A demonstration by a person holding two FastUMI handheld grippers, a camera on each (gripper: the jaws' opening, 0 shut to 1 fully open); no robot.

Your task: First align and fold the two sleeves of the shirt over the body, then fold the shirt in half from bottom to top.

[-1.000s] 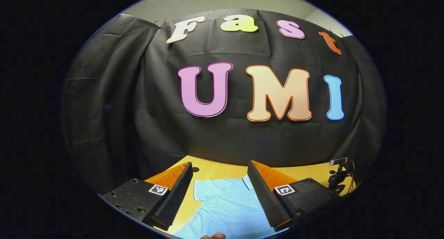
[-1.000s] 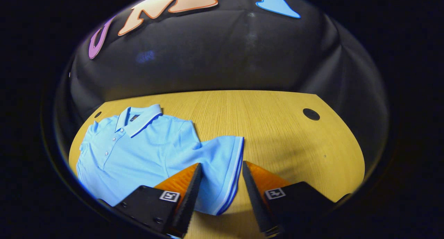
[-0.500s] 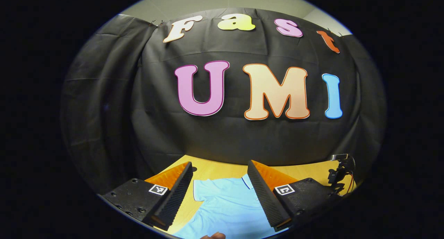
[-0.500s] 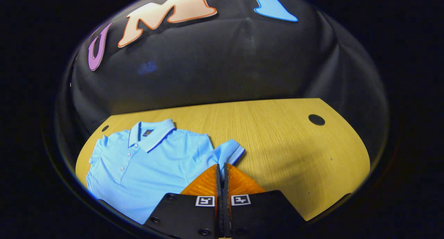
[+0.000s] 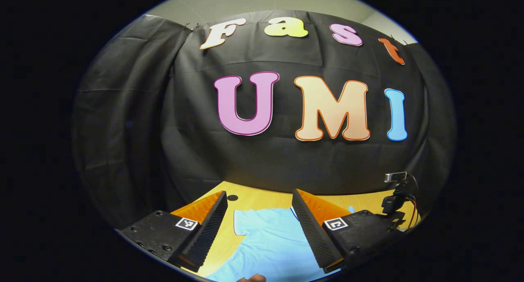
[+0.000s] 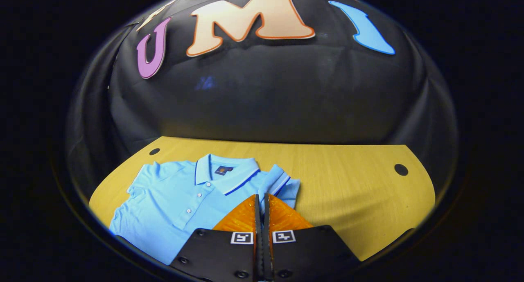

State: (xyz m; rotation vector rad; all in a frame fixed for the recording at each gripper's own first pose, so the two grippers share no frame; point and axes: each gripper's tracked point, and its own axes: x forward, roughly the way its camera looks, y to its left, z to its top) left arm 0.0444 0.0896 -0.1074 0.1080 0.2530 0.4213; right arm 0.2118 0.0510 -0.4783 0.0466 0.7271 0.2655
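Right tool (image 6: pixel 261 200) pinching sleeve (image 6: pixel 282 183) – shirt (image 6: pixel 180 200) flat

Dim booth, sharp focus, strong fisheye bending (worst at edges)

The left gripper view sits low at the near edge, facing level toward the far wall. The right gripper view stands higher, tilted down over the yellow wooden surface (image 6: pixel 348 179). Both share the light blue polo shirt (image 5: pixel 270 245) (image 6: pixel 176 200).

The right gripper (image 6: pixel 262 198) closed its jaws on the sleeve (image 6: pixel 282 183) and carried it over the shirt (image 6: pixel 180 200).
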